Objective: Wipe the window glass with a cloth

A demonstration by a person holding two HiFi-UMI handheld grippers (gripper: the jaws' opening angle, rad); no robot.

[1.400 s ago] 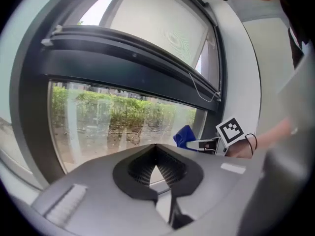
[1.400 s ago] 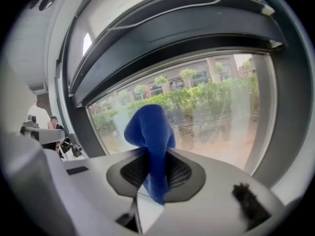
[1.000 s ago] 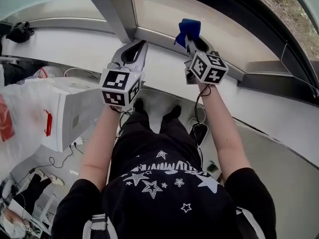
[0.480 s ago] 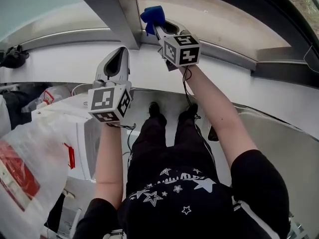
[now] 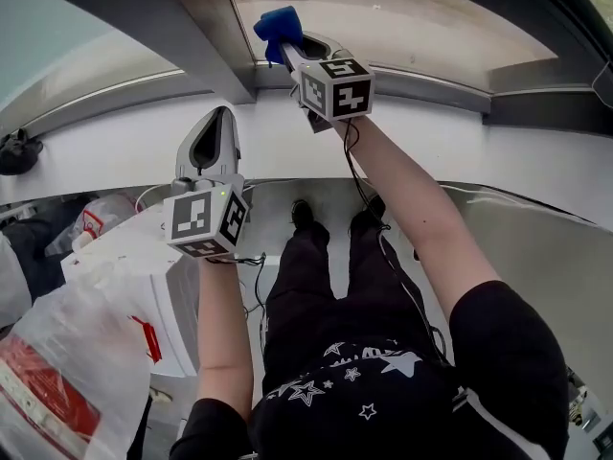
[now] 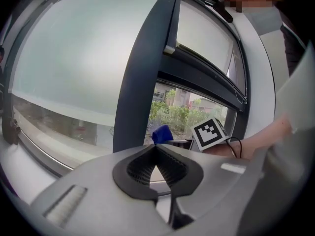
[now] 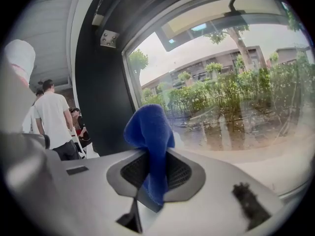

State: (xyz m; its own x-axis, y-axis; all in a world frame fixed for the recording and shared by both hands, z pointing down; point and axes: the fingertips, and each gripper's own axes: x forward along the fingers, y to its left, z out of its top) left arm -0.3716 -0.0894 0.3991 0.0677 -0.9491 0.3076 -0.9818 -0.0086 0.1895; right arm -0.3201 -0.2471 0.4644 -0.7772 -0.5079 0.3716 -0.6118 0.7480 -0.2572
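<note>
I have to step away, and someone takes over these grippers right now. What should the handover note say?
Right gripper: shut on the blue cloth, raised at the window glass beside the dark frame post.
Left gripper: shut, empty, held lower, off the glass.
Done: cloth is in the grip; contact with the glass can't be confirmed.
Left: wipe the pane.

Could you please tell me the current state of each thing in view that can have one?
right tongs: shut on the blue cloth.
blue cloth: bunched, pinched between the jaws, its top sticking out toward the glass.
left tongs: shut, nothing between the jaws.
window glass: whether the cloth touches it cannot be told.
plastic bag: crumpled.
</note>
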